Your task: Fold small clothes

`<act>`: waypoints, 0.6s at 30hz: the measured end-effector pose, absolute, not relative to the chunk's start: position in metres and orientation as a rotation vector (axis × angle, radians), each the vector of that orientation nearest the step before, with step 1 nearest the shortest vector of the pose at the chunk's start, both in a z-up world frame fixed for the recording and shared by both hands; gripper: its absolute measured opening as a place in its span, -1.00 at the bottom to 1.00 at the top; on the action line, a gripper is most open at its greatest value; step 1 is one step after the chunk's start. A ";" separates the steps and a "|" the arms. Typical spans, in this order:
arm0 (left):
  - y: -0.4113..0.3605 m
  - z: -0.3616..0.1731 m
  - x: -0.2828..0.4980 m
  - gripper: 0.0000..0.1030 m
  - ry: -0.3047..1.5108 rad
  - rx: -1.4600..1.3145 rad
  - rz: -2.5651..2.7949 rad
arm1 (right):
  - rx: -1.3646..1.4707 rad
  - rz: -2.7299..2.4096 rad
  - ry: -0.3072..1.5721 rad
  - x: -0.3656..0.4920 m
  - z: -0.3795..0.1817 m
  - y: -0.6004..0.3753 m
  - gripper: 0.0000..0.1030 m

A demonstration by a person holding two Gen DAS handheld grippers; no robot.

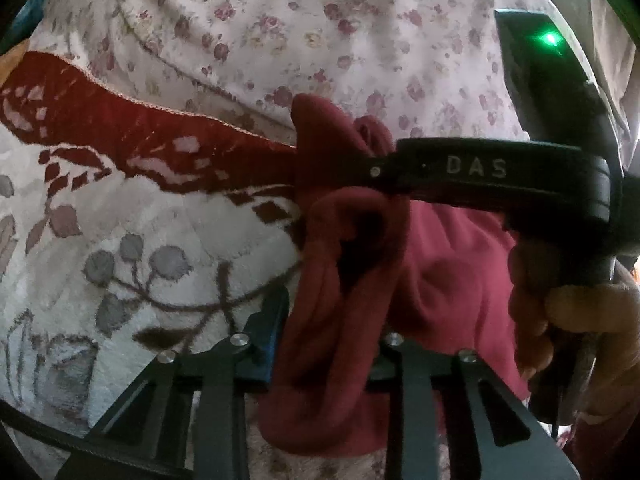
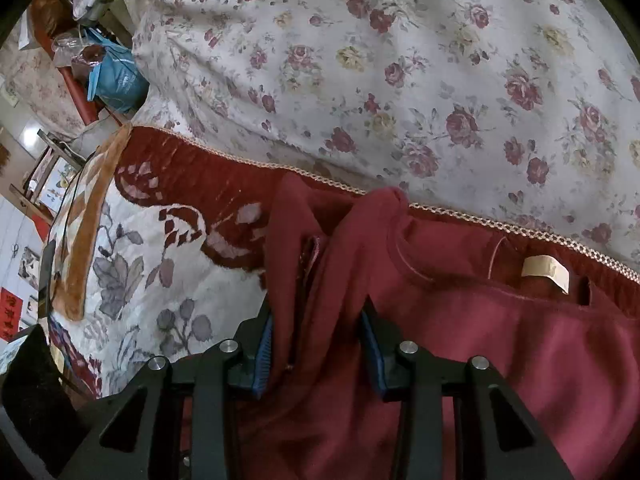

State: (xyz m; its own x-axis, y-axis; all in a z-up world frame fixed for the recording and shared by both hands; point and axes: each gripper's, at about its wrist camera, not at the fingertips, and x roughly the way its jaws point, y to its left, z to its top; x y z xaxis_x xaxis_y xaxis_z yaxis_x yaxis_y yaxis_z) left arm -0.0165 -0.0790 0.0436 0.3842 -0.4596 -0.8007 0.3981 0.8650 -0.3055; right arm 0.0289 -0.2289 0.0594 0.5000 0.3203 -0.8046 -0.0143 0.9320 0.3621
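A maroon sweatshirt [image 2: 500, 360] lies on the bed, its round neckline and cream label [image 2: 544, 274] facing up at the right. In the right wrist view my right gripper [image 2: 318, 320] is shut on a raised fold of it, with both blue pads [image 2: 264, 350] against the cloth. In the left wrist view the same garment [image 1: 448, 264] hangs bunched, and my left gripper [image 1: 332, 320] is shut on a thick roll of it. A black finger [image 1: 472, 170] of the right gripper crosses that view from the right, its tip buried in the cloth. A hand [image 1: 592, 320] holds its handle.
Under the garment is a plush white blanket [image 1: 140, 240] with grey leaves and a dark red border [image 2: 192, 168]. Beyond it spreads a rose-print sheet [image 2: 400, 60]. A blue bag [image 2: 116, 76] and clutter stand off the bed's far left edge.
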 end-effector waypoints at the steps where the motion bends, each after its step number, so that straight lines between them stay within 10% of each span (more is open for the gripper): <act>1: -0.080 0.043 -0.015 -0.50 1.042 -0.063 -0.546 | 0.326 0.204 1.034 0.030 0.059 -0.228 -0.19; 18: -0.068 0.043 -0.018 -0.58 1.064 -0.080 -0.540 | 0.173 0.181 1.156 0.063 0.048 -0.189 0.13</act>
